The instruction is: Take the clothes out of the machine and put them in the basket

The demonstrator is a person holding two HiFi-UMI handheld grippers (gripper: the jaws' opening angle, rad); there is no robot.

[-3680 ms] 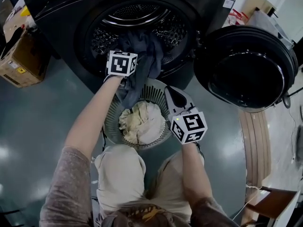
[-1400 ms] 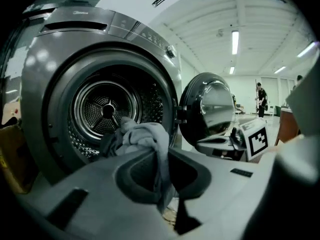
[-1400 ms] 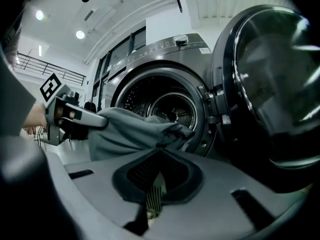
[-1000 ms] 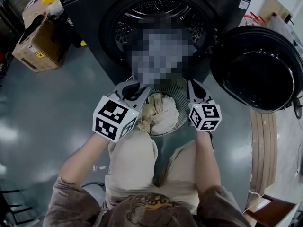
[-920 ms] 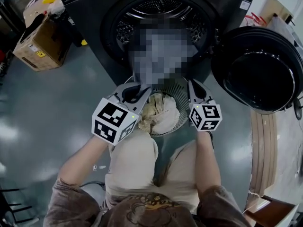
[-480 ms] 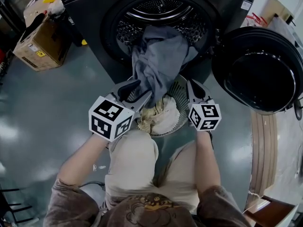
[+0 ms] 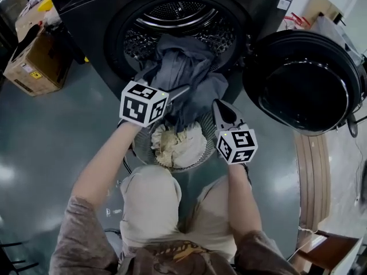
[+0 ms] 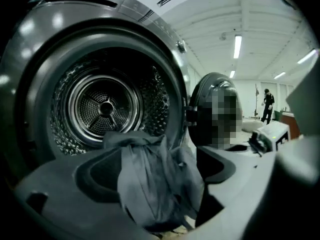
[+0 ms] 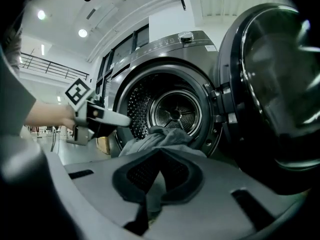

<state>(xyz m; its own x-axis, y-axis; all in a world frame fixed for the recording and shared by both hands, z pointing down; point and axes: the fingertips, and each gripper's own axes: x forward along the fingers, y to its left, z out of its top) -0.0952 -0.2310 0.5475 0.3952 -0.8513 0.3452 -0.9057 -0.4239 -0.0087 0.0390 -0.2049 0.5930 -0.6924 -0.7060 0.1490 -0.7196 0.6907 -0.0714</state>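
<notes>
A grey garment [image 7: 184, 73] hangs out of the washing machine's drum mouth [image 7: 178, 16] and down over the round slatted basket [image 7: 136, 146], which holds beige clothes [image 7: 178, 145]. My left gripper [image 7: 180, 96] is at the garment's left side near the drum lip. Its jaws are opening wide, and the garment [image 8: 145, 179] hangs between them without the pads pressing on it [image 8: 160, 164]. My right gripper [image 7: 218, 106] hovers at the basket's right rim, shut. In its own view the garment [image 9: 160, 136] shows beyond its tips [image 9: 159, 154].
The machine's round door [image 7: 298, 82] stands open to the right. A cardboard box [image 7: 28, 62] sits on the floor at the left, and wooden furniture [image 7: 321, 251] at the lower right. The person's knees are just behind the basket. A person [image 8: 268, 104] stands far off.
The left gripper was shut low at the basket's left rim. Its jaws have spread, and it has moved up to the drum mouth beside the hanging garment. The right gripper has stayed put.
</notes>
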